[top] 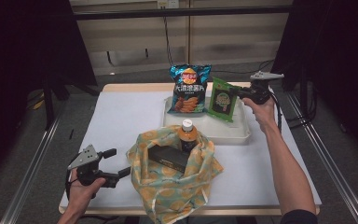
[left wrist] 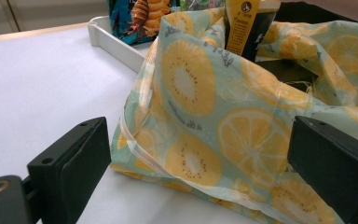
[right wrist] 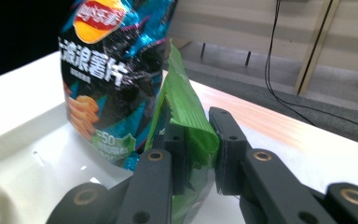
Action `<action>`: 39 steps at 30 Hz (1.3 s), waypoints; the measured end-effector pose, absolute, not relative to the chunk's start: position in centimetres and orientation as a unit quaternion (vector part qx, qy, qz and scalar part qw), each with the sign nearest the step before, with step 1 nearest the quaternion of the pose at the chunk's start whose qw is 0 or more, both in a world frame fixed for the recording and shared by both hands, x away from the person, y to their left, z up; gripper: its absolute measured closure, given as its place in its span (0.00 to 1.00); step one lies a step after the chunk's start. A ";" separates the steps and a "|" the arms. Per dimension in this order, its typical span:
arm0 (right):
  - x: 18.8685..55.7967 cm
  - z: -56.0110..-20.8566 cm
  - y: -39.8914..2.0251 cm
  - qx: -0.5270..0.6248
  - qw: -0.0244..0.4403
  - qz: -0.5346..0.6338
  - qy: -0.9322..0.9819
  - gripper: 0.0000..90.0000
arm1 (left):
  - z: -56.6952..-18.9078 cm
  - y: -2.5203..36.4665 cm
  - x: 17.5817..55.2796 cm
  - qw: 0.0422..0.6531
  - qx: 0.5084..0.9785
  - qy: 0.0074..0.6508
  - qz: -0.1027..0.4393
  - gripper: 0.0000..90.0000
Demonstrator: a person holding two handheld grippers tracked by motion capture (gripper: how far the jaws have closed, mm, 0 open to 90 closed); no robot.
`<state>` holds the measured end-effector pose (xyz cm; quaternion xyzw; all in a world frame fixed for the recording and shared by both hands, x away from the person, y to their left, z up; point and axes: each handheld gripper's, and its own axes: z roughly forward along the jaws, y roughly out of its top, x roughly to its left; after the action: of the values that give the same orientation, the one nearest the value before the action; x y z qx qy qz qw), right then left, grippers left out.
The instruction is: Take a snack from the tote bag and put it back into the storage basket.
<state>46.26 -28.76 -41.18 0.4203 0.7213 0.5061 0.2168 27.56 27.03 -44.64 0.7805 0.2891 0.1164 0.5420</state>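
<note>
Wide bare tabletop (top: 121, 116) lies open left of the white tray (top: 228, 135), an easy lane. The fruit-print bag (top: 172, 182) blocks the front centre, its bottle (top: 187, 133) standing tall. On the tray, 2 packets crowd together: chips bag (top: 189, 88) and green packet (top: 223, 99), touching.
</note>
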 end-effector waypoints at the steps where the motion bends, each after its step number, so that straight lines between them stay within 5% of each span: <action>1: 46.3 -41.3 -28.8 0.420 0.218 0.503 0.723 0.87 | -44.7 27.0 27.6 0.542 0.780 0.289 0.116 0.06; 25: 49.0 -42.0 -28.9 0.454 0.229 0.480 0.715 0.85 | -44.7 26.8 27.5 0.539 0.783 0.287 0.116 0.06; 39: 49.8 -42.4 -29.2 0.470 0.238 0.458 0.716 0.69 | -44.8 26.9 27.6 0.536 0.785 0.288 0.114 0.06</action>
<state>49.82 -29.23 -42.44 0.4705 0.7160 0.4576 0.2379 27.60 26.87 -44.80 0.7850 0.2880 0.1140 0.5364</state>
